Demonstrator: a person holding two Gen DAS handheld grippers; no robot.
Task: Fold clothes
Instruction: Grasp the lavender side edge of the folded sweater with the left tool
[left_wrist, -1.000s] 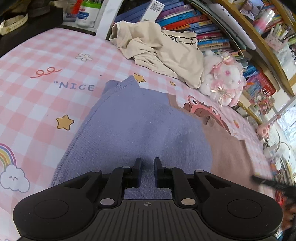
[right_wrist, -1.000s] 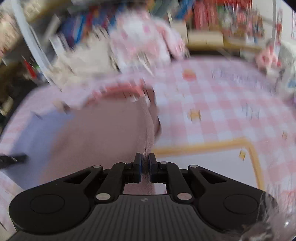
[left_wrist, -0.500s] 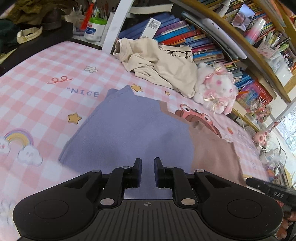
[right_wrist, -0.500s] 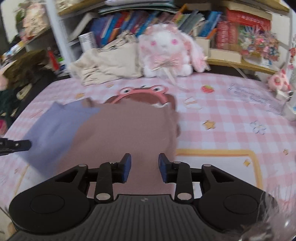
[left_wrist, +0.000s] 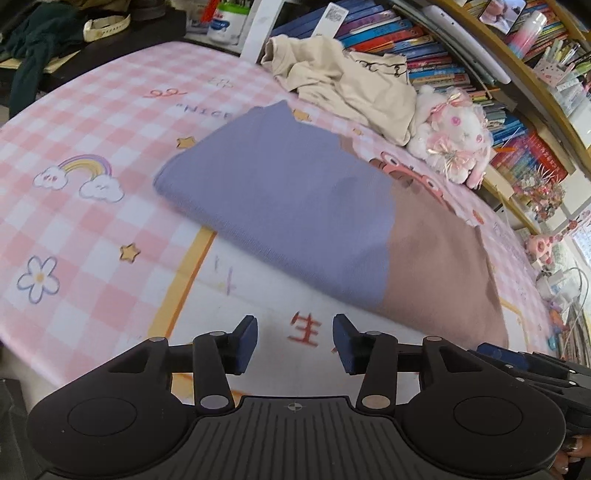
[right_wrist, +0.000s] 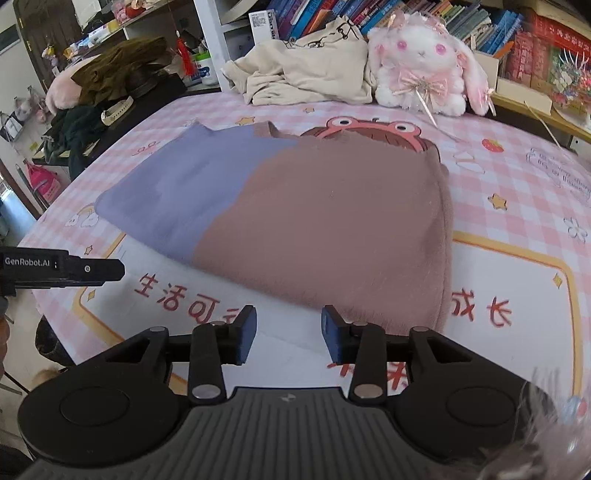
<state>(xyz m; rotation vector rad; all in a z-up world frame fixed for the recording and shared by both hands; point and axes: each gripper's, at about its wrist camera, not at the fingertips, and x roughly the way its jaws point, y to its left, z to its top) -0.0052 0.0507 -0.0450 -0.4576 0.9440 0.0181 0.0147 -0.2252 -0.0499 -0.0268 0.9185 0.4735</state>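
A folded garment, purple on its left half (left_wrist: 280, 192) and brown on its right half (right_wrist: 332, 229), lies flat on the pink checked mat (left_wrist: 74, 122). It shows in both wrist views. My left gripper (left_wrist: 294, 341) is open and empty, just in front of the garment's near edge. My right gripper (right_wrist: 288, 334) is open and empty, also just short of the near edge, by the brown half. The left gripper's body shows at the left edge of the right wrist view (right_wrist: 62, 267).
A crumpled beige garment (right_wrist: 306, 74) lies at the back of the mat beside a white plush rabbit (right_wrist: 421, 70). Shelves of books (left_wrist: 388, 33) stand behind. Dark clothes (right_wrist: 81, 122) lie on a side table at the left.
Both grippers have let go of the garment, opened and drawn back towards me. The garment now lies folded flat on the mat.
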